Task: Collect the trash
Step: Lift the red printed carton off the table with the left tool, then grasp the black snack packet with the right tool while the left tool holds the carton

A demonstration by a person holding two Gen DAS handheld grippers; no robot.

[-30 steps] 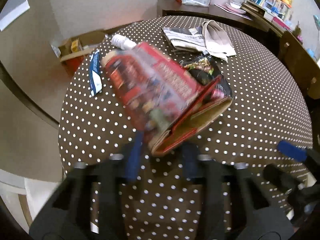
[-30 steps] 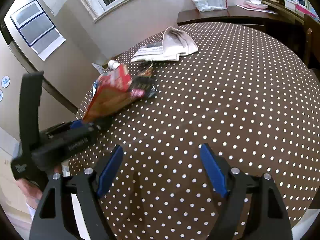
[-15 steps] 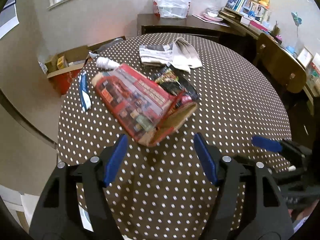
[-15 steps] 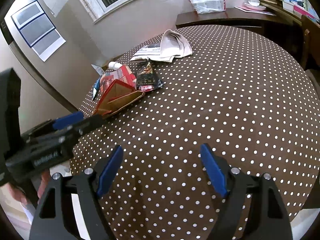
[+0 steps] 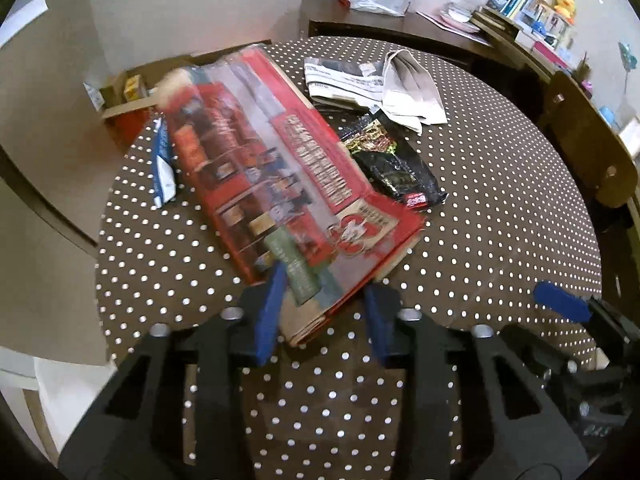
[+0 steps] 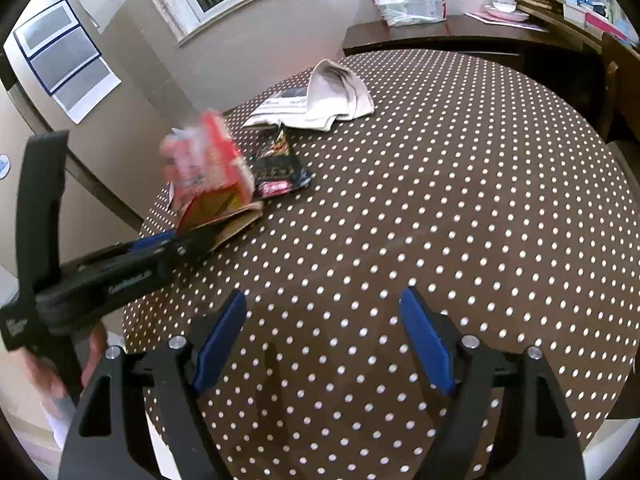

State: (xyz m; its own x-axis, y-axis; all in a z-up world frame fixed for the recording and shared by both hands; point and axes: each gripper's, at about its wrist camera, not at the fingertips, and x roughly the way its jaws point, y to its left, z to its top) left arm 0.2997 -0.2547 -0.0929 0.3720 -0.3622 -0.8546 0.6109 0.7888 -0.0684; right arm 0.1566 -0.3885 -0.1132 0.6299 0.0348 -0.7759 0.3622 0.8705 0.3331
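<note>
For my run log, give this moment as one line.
left gripper: closing around red flattened carton, far end raised | right gripper: open, idle | black snack wrapper: on table

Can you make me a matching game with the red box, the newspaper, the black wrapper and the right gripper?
Things:
1. red box
2. newspaper
3. black wrapper
4. right gripper

States:
A. open, holding nothing
B. folded, at the table's far side
C. between the left gripper's fingers
D. lying flat beside the red box

Pairs: 1-C, 2-B, 3-D, 4-A
</note>
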